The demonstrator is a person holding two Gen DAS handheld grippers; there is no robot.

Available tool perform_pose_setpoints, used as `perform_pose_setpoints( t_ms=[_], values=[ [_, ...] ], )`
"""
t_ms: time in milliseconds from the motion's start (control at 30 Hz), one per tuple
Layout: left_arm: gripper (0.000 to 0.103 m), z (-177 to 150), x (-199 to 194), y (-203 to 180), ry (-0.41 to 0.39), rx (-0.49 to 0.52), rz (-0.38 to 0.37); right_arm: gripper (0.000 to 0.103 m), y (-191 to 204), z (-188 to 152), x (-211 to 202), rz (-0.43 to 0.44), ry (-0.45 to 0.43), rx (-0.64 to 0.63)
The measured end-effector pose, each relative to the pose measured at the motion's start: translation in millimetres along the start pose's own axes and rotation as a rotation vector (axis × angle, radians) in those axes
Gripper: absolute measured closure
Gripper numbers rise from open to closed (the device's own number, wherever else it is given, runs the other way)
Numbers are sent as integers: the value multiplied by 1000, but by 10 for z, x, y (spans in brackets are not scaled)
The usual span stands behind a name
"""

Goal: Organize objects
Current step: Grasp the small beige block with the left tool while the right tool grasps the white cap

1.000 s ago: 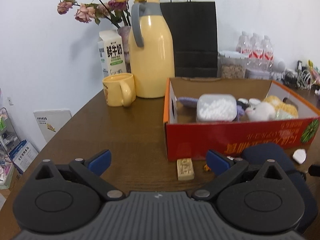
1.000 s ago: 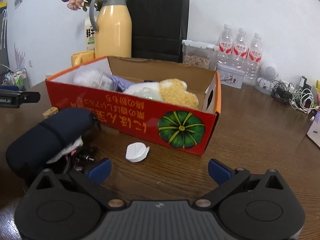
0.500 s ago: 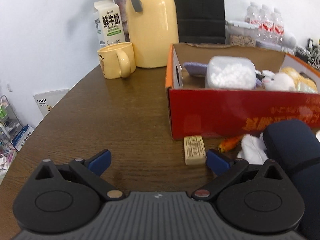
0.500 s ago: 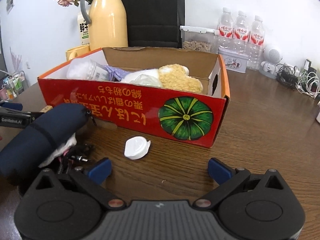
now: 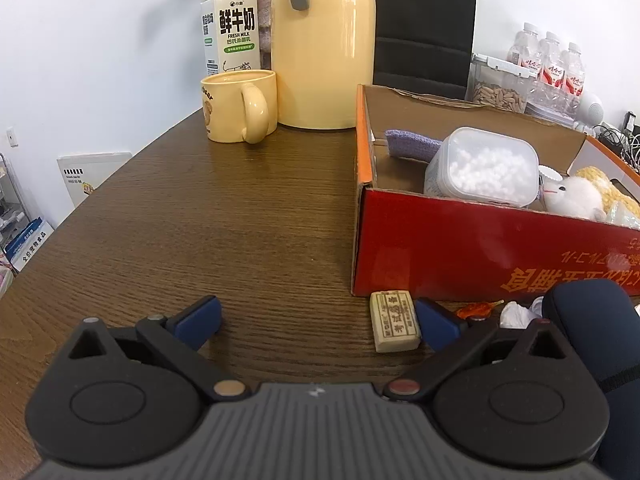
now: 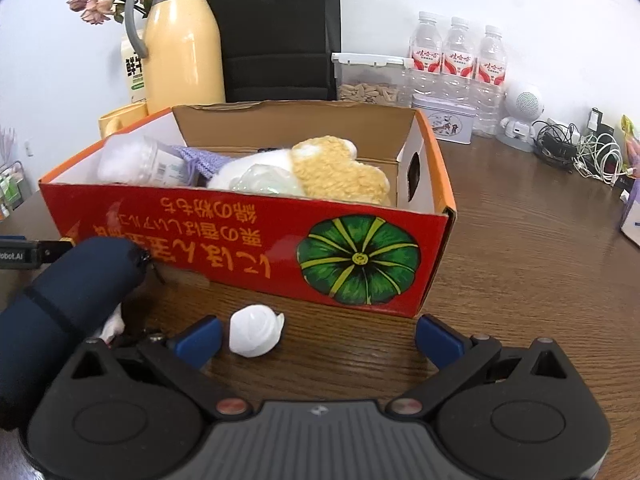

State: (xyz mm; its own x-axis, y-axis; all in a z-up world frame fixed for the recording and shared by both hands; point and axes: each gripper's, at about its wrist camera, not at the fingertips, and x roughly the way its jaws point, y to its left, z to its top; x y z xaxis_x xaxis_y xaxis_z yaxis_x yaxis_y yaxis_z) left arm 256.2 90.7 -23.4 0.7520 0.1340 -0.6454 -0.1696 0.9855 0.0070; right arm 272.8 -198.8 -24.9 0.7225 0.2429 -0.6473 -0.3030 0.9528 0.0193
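A red cardboard box stands on the brown table and holds a clear tub of white beads, a purple knit piece and plush toys. In front of it lie a beige rectangular block, a dark blue pouch and a white cap. My left gripper is open, its right fingertip beside the block. My right gripper is open, with the white cap just inside its left fingertip.
A yellow mug, a yellow thermos jug, a milk carton and a black paper bag stand at the back. Water bottles, a seed container, a small white figure and cables sit at the right.
Both grippers have moved forward and lower toward the table. The block has come beside the left gripper's right finger, and the white cap now sits between the right gripper's fingers.
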Motion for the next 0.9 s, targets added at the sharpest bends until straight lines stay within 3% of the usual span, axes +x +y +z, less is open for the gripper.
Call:
perform_pose_setpoints(
  t_ms=[200,267,367,400,433,467,500,533,900],
  values=[
    [0,5,3,-6,-1,6,-8,0,15,-2,-2,11,-4,-5],
    [4,-9,-6,-11,-6,11,-13,13,27,-8,-26,19,-15,-14],
    [25,-25,-49,-34,-31,26,-34,37,50,-22,-77,43,-41,-31],
    [41,-34,-71,-50,-40,35,-45,41,56,-24,-89,55,-47,-35],
    [51,-44,-95,-67,-51,45,-61,52,58,-31,-103,63,-52,-36],
    [71,-55,-114,-81,-58,51,-80,65,60,-35,-117,74,-57,-38],
    [81,-62,-123,-92,-61,56,-94,70,62,-37,-127,84,-60,-38],
    [81,-70,-134,-110,-65,64,-99,77,68,-39,-135,92,-62,-38],
    [81,-109,-317,-105,-129,39,-99,77,121,-103,-386,87,-163,-60]
  ],
)
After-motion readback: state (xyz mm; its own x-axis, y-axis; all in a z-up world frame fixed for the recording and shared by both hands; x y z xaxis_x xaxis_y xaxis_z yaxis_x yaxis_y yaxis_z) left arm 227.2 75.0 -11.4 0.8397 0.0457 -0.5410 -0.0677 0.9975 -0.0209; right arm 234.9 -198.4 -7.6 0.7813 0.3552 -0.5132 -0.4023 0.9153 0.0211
